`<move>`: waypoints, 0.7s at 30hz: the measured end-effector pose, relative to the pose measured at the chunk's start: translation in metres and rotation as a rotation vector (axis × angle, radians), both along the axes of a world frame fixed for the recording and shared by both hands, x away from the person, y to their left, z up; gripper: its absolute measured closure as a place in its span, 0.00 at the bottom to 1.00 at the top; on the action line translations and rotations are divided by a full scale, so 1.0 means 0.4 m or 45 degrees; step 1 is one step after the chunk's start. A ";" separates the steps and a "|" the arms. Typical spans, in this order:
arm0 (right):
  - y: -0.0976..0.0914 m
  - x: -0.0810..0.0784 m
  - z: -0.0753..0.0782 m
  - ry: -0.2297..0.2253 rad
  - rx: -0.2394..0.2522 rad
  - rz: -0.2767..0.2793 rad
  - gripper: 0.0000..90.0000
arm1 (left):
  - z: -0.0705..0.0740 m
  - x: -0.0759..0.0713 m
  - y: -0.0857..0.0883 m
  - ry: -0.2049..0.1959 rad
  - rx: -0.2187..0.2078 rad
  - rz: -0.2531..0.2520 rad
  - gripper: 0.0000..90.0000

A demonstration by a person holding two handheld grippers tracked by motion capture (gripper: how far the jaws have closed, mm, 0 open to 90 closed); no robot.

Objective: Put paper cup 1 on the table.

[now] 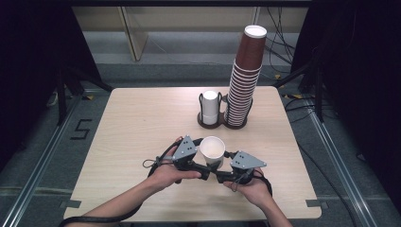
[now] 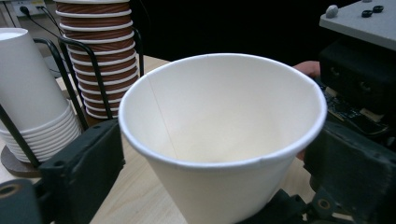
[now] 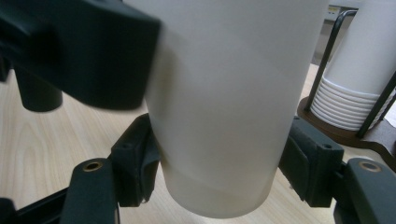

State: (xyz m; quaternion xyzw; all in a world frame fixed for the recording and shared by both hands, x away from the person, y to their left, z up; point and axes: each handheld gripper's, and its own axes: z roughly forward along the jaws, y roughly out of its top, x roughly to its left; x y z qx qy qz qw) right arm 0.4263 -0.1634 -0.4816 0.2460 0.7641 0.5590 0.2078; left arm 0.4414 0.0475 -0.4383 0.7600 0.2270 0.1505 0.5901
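Now the white paper cup [image 1: 212, 150] sits upright at the near middle of the surface [image 1: 137, 127], between the two grippers. The right gripper [image 3: 219, 163] has its fingers [image 3: 135, 163] closed against the cup's lower wall, gripping it. The left gripper [image 2: 210, 154] has its fingers [image 2: 88, 158] spread wide on either side of the cup's rim, not pressing it. Farther off, a wire holder [image 1: 204, 101] carries a short white stack [image 1: 210, 106] and a tall brown stack [image 1: 243, 80].

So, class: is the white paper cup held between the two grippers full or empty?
Empty. The left gripper view looks straight into the white paper cup and shows bare white wall down to the bottom, with no liquid or other contents inside.
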 end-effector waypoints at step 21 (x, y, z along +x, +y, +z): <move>0.003 0.006 -0.006 0.054 -0.039 -0.066 0.18 | 0.003 0.015 0.026 -0.138 -0.008 0.102 0.29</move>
